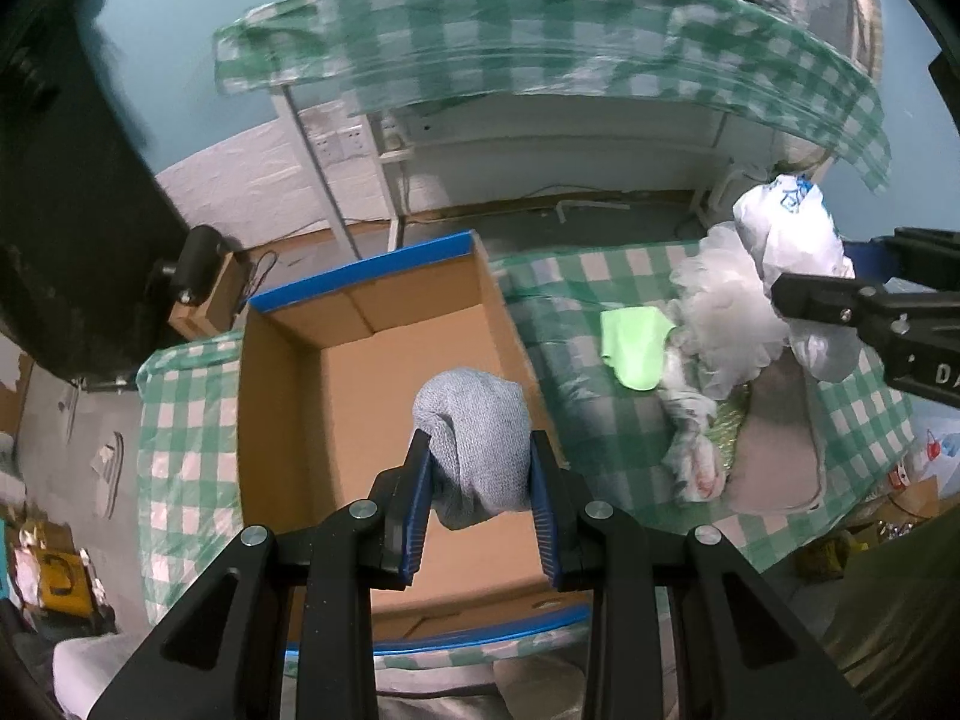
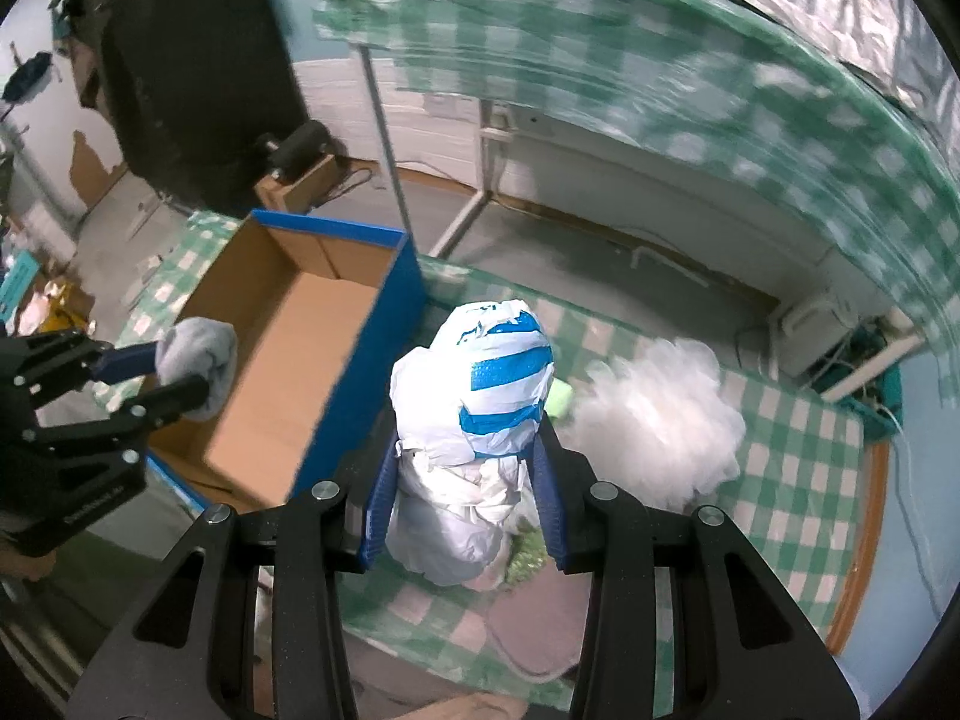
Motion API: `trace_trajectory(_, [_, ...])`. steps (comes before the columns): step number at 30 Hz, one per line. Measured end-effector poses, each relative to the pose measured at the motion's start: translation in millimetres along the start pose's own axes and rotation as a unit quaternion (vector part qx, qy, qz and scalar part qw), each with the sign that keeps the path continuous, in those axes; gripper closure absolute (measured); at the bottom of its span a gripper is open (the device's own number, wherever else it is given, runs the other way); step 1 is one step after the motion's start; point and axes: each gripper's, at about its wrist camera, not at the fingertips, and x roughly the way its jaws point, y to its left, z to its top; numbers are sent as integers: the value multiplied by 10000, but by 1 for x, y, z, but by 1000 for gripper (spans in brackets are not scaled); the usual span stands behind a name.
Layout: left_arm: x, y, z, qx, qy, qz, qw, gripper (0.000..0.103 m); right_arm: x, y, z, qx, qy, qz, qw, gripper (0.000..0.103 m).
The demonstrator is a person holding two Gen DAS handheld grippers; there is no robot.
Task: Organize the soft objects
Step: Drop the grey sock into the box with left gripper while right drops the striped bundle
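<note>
Clamped on a grey knitted cloth [image 1: 474,450], the left gripper [image 1: 480,468] hangs over the open cardboard box [image 1: 288,384]. The right gripper [image 2: 465,468] grips a white-and-blue plastic bag [image 2: 480,396] above the checked table, box at ten o'clock. Best practice: release low inside the walls, one hand at a time.

The right gripper [image 1: 780,294] bears white letters "DA", cut off; other print is too blurred to read.
</note>
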Motion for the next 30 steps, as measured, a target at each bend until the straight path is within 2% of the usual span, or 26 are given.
trace_trajectory(13, [14,54,-17,-448,139,178,9987,73,33,73,27,-963,288,216,9947,63])
trace_trajectory(18, [25,70,-25,-646,323,165,9973,73,55,91,31,-1091,518,378,9920,63])
trace_trajectory(23, [33,73,-32,-617,406,287,9969,73,74,102,35,-1136,692,529,9897,63])
trace_trajectory(30, [46,81,-39,-721,581,332,9951,71,91,115,38,-1078,774,748,9883,62])
